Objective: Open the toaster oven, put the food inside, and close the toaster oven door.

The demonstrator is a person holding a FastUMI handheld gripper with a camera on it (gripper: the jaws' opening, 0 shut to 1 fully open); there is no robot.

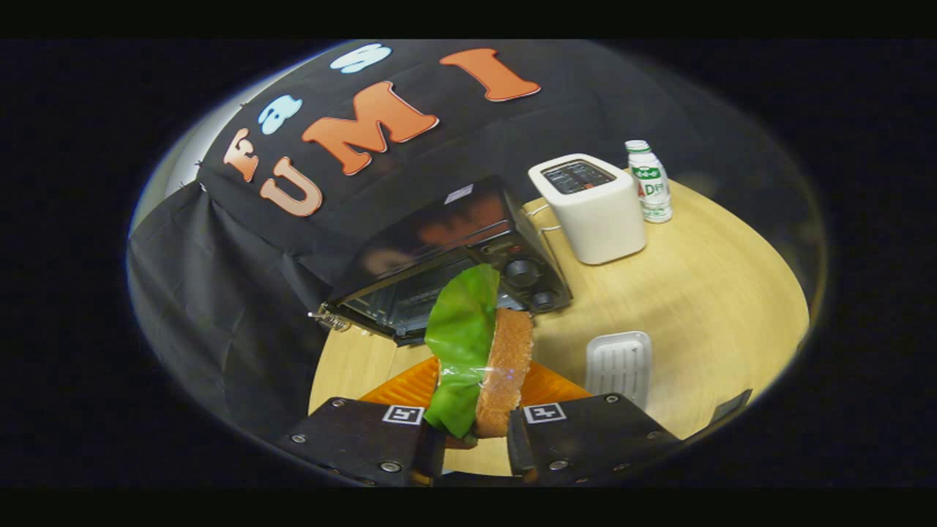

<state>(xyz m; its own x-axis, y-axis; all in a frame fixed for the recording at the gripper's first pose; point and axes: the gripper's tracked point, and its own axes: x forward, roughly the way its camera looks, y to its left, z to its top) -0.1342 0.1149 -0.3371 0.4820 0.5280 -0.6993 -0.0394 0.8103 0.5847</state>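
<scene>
While the sandwich [479, 359] stands on edge between the fingers, the gripper [476, 439] pinches it at its lower end, one finger against the green lettuce leaf [463, 329] and the other against the brown bread slice [506, 366]. It is held clear of the orange plate [545, 384] directly below and hangs just short of the toaster oven [446, 271]. The oven sits straight ahead on the wooden table [703, 293]; its door appears dropped open, though the food hides part of the opening and the state cannot be confirmed fully.

Assessment: the step in hand is carrying the food to the oven cavity. The leaf is loose and overhangs the bread, so a steady, level approach is advised, aimed left of the two control knobs [531, 282] and above the door's lip. The grip should hold until the food rests on the rack.

Beyond the oven stand a white toaster [593, 212] and a small bottle [650, 183]; a white ridged tray [618, 362] lies beside the plate.
</scene>
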